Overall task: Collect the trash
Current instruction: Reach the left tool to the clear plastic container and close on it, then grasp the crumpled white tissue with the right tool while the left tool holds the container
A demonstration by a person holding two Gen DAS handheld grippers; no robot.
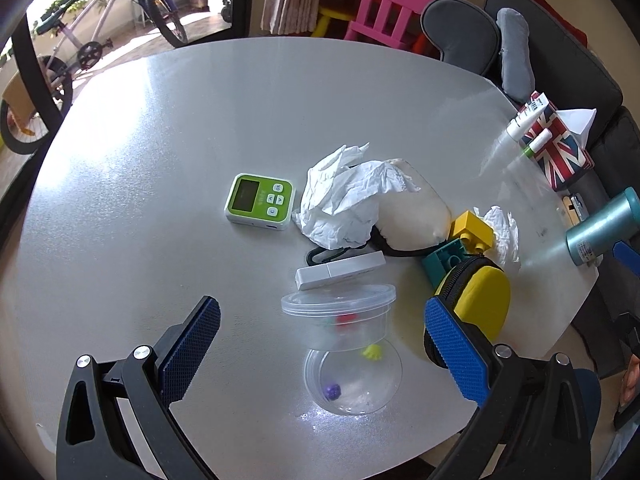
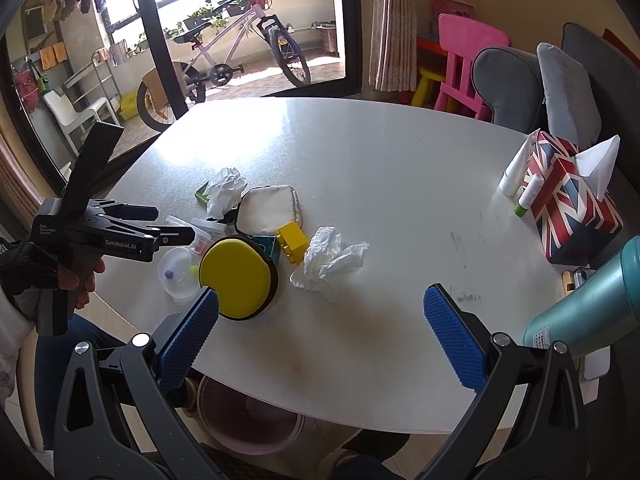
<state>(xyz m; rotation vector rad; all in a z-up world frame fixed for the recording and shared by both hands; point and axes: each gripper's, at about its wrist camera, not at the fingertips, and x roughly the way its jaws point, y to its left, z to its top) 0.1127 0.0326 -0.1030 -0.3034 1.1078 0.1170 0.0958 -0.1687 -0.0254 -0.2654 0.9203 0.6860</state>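
Observation:
Two crumpled white tissues lie on the grey table [image 1: 160,140]. The larger tissue [image 1: 340,196] rests against a cream pouch [image 1: 416,216]; it also shows in the right wrist view [image 2: 226,192]. The smaller tissue [image 1: 504,236] lies beside a yellow brick [image 1: 474,230] and sits just ahead of my right gripper [image 2: 320,312] in the right wrist view [image 2: 328,260]. My left gripper [image 1: 320,320] is open and empty, hovering over a clear plastic tub [image 1: 340,316]. My right gripper is open and empty. A bin [image 2: 248,420] stands under the table's near edge.
A green timer [image 1: 260,204], a white USB stick [image 1: 340,270], a yellow round case [image 2: 238,278], a teal brick [image 1: 444,258] and a clear lid [image 1: 352,376] crowd the middle. A Union Jack tissue box [image 2: 568,204], tubes and a teal flask [image 2: 588,308] stand at the right.

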